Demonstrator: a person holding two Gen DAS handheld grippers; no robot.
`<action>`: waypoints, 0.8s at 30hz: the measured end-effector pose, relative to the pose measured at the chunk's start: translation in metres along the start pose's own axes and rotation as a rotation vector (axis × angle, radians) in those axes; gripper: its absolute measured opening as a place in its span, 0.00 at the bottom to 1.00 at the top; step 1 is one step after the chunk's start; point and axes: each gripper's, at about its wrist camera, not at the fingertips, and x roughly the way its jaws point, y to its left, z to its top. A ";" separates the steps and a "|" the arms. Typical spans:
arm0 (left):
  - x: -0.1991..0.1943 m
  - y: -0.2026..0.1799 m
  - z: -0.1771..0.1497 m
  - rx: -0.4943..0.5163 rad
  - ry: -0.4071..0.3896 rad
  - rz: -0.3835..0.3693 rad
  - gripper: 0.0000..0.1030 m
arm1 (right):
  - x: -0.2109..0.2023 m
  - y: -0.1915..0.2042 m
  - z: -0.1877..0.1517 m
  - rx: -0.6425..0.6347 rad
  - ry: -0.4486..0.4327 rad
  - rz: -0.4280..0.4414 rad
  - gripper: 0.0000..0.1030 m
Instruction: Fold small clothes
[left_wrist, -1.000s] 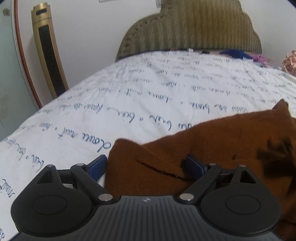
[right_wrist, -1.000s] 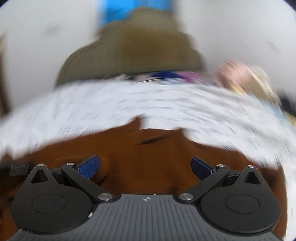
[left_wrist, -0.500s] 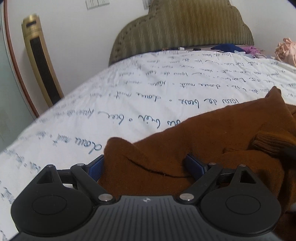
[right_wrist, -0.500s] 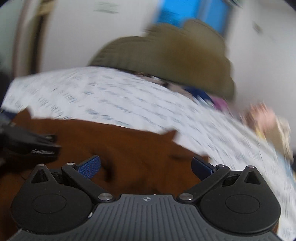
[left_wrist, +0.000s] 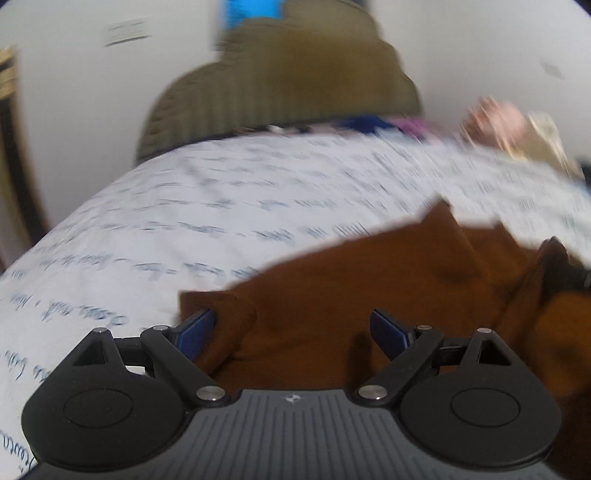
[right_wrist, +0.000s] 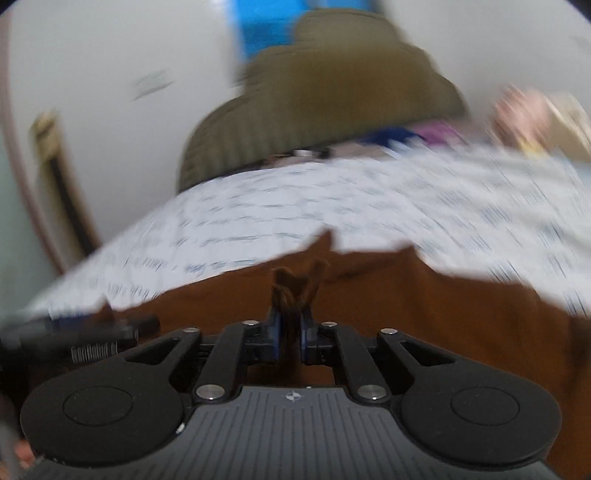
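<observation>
A brown knit garment (left_wrist: 369, 273) lies spread on the bed. My left gripper (left_wrist: 291, 328) hovers open over its near left edge, a fold of the cloth lying loose between the blue pads (left_wrist: 197, 326). In the right wrist view the same garment (right_wrist: 424, 302) fills the foreground. My right gripper (right_wrist: 290, 328) has its jaws closing and nearly together, pinching a raised tuft of the brown cloth. The left gripper (right_wrist: 74, 336) shows blurred at that view's left edge. Both views are motion-blurred.
The bed has a white sheet (left_wrist: 221, 221) printed with blue script. An olive padded headboard (left_wrist: 288, 92) stands at the far end against a white wall. Blue, purple and pink clothes (left_wrist: 495, 118) are heaped at the far right.
The right jaws went from wide open to pinched on a fold of the brown garment. Both cameras swung, and the left gripper shifted while staying open.
</observation>
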 end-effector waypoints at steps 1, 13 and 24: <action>0.003 -0.011 -0.003 0.059 0.008 0.013 0.90 | -0.003 -0.015 -0.004 0.061 0.023 -0.006 0.41; -0.004 -0.040 -0.014 0.210 -0.060 0.030 0.90 | 0.028 -0.049 -0.022 0.399 0.116 0.157 0.65; -0.004 -0.031 -0.011 0.157 -0.042 -0.007 0.90 | 0.006 -0.057 -0.039 0.645 0.169 0.270 0.61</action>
